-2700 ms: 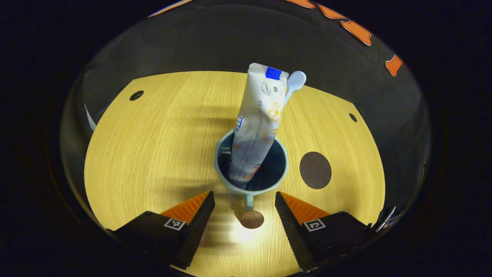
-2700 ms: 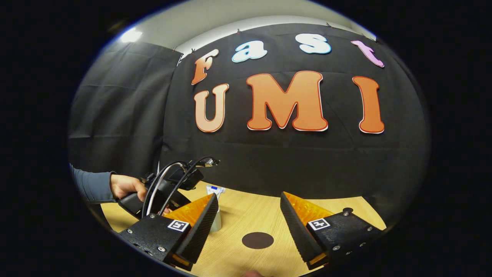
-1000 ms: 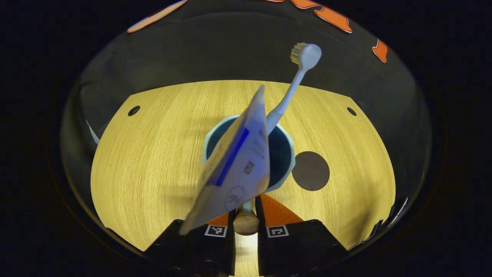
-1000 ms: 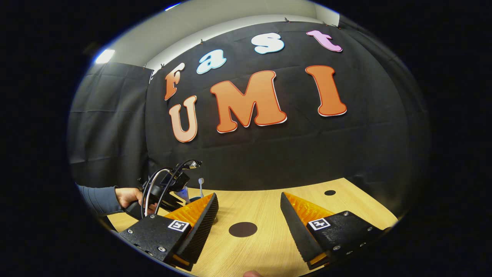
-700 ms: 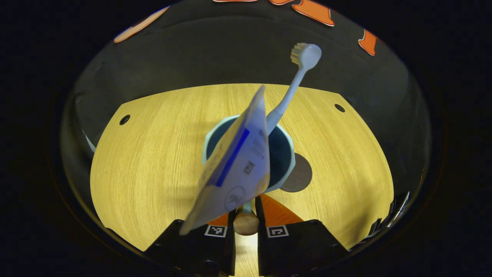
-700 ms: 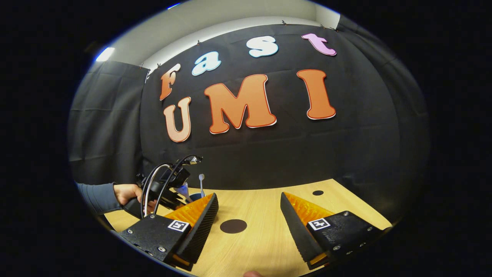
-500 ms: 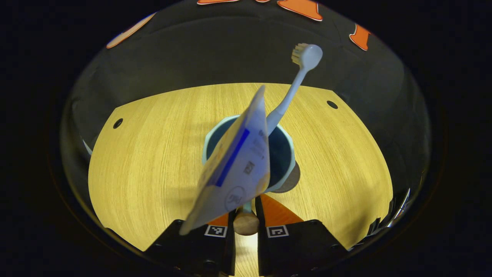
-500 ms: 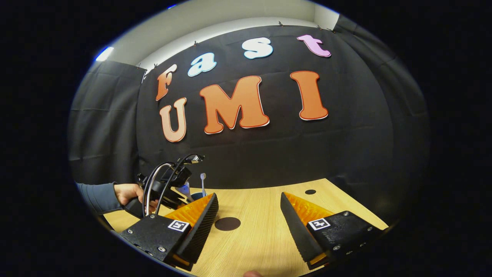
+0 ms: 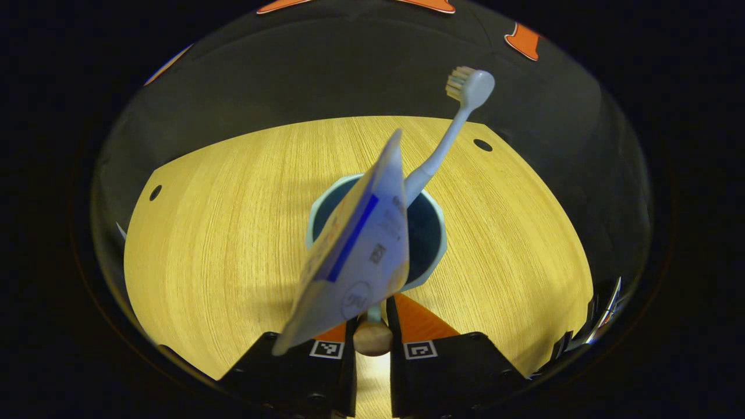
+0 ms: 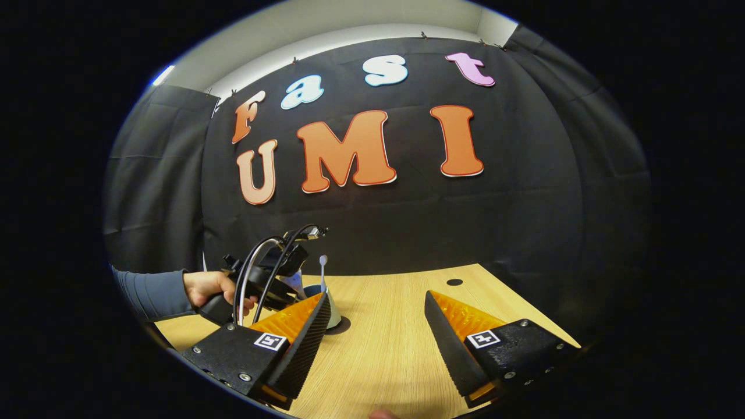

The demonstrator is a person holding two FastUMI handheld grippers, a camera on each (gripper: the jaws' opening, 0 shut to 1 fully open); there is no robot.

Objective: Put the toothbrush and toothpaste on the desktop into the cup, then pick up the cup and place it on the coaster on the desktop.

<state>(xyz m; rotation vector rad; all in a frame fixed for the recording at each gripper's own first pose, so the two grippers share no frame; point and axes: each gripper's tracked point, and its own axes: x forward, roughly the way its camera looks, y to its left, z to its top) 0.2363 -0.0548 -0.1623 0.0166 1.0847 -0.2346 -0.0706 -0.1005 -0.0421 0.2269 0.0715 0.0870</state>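
A pale blue cup (image 9: 440,244) with a dark inside sits at the middle of the left gripper view. The toothpaste tube (image 9: 361,256) leans out of it toward the camera, and the toothbrush (image 9: 448,131) stands in it, head up to the right. My left gripper (image 9: 372,317) is shut on the cup's handle (image 9: 372,338), which ends in a wooden knob. In the right gripper view, a hand holds that left gripper (image 10: 265,279) beside the cup (image 10: 333,314), and a dark sliver of the coaster (image 10: 343,326) shows under the cup. My right gripper (image 10: 377,299) hangs open over the desktop, holding nothing.
The wooden desktop (image 9: 204,233) has small round holes near its far corners (image 9: 482,145) (image 9: 155,192). Black cloth walls close in behind it. A sleeved arm (image 10: 145,291) reaches in from the left in the right gripper view.
My left gripper closed on the cup's handle and carried the cup sideways over the coaster, which slid out of sight beneath it. The right gripper stayed open and turned slightly.
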